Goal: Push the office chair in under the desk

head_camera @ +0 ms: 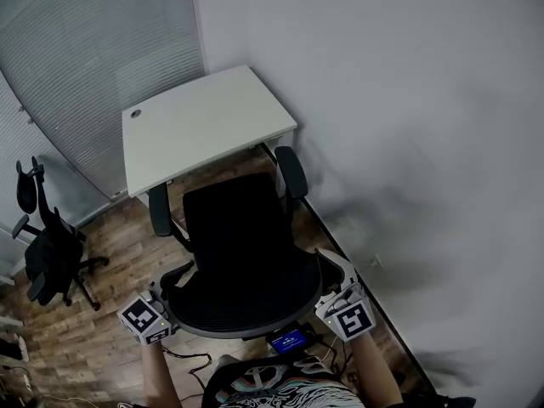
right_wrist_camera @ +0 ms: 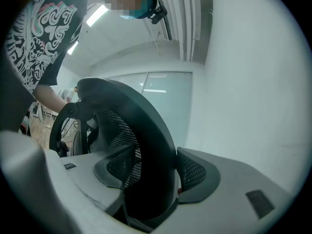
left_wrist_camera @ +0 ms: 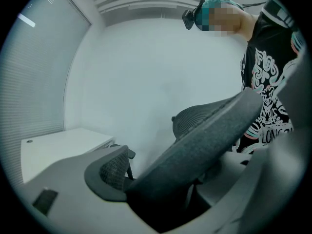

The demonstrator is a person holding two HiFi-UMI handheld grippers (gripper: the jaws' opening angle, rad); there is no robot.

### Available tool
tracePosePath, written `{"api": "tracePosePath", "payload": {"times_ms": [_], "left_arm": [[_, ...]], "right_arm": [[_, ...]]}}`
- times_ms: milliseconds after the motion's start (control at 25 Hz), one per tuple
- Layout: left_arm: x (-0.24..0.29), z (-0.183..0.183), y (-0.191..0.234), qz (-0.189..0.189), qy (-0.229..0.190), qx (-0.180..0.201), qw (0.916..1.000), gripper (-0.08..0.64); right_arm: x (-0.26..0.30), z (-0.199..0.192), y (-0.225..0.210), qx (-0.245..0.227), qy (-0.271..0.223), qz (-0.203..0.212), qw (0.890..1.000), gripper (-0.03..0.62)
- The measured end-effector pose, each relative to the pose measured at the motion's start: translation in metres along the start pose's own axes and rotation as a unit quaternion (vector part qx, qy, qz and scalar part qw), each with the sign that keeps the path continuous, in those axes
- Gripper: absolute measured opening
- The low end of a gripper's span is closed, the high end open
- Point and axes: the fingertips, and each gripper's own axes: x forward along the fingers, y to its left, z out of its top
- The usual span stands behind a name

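Plank floor [head_camera: 119,236] bears mesh office chair [head_camera: 242,253], rectangular desk [head_camera: 204,121].

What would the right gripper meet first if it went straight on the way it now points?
The office chair's backrest rim: it stands clamped between the right gripper's jaws, so going on would only seat it deeper. How much room is left there is unclear.

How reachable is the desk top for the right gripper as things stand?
Probably not reachable: the right gripper is closed on the backrest rim of the office chair, and that chair sits wholly between it and the desk.
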Motion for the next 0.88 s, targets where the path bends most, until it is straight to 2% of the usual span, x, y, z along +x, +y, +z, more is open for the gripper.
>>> {"api": "tracePosePath", "payload": {"times_ms": [240, 680, 880], "left_arm": [[0.012, 0.002, 0.002, 0.012, -0.004, -0.004, 0.9999, 0.369], [0.040, 0.011, 0.012, 0.038, -0.014, -0.021, 0.9989, 0.368], [0.055, 0.020, 0.016, 0.047, -0.014, -0.023, 0.9985, 0.370]], "right_arm": [[0.002, -0.009, -0.015, 0.011, 0.005, 0.004, 1.000, 0.283], [0.017, -0.012, -0.054, -0.015, -0.010, 0.027, 0.999, 0.282], [0.025, -0.015, -0.074, -0.010, -0.011, 0.034, 0.999, 0.282]]}}
